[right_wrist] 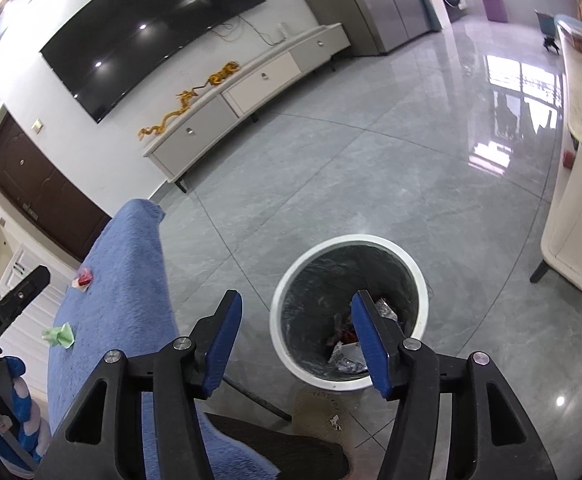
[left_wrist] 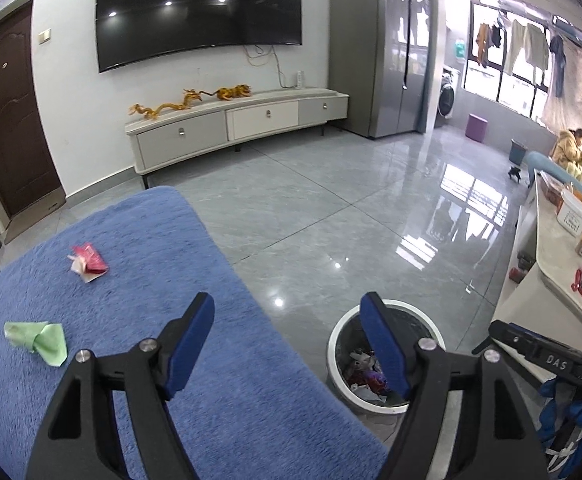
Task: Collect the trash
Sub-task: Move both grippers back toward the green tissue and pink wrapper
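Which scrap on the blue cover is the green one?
Find the blue cover beside the white bin. Two crumpled scraps lie on it, apart. The green paper is the nearer one; the red wrapper lies farther, toward the brown door.

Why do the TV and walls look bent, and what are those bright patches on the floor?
Both wrist views: fisheye lenses bow the TV and darken the corners. Left wrist view: window glare on the glossy floor. Right wrist view: the same glare, and ceiling lights mirrored in the TV.

A home living room: wall-mounted television (left_wrist: 199,12), low media cabinet (left_wrist: 235,128), hanging laundry (left_wrist: 527,46).
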{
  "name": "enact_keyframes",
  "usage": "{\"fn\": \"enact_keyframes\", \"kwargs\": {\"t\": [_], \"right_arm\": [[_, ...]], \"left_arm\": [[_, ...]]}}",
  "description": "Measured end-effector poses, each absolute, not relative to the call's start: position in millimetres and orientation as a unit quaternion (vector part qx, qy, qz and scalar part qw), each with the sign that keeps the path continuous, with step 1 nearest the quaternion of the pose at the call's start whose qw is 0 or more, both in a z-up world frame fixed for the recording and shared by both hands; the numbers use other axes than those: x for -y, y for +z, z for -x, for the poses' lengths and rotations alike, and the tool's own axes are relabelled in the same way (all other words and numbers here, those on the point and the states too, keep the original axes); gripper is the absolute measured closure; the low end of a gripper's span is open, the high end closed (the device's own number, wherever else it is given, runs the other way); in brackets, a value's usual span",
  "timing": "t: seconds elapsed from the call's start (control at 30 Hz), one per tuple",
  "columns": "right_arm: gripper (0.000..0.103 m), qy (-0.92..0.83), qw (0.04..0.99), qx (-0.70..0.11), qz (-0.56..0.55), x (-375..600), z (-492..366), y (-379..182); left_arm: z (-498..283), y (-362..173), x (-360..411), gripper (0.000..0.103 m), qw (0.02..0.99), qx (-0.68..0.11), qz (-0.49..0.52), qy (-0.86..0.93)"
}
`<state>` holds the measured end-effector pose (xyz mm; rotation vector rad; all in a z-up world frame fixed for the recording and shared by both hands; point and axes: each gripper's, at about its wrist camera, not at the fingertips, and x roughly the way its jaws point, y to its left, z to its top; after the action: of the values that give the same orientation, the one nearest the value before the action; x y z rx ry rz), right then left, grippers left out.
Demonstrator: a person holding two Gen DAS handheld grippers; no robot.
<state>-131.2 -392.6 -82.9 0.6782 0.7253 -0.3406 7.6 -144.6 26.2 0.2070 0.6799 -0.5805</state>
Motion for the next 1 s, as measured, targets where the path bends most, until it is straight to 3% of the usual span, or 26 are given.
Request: {"fn": "enact_keyframes", "kwargs": {"t": [0.43,0.63,1.0], "right_arm": [[0.046,-0.131,0.899,-0.329,-0.257,331,120,-17],[0.044,-0.106,0.918,-0.32,-0.209,294,106,24],[0.044,-0.024,0.945,-0.299,-0.133,215,48,101]], "left_arm": [[-14,37,59,0.028,0.914,-0.321,-0.04,-0.244],[-25,35,2,0.021,0.923,-0.319,-0.005,-0.214],[-69,-9,-106,0.021,0.922,-0.36,0.051,-0.137]]}}
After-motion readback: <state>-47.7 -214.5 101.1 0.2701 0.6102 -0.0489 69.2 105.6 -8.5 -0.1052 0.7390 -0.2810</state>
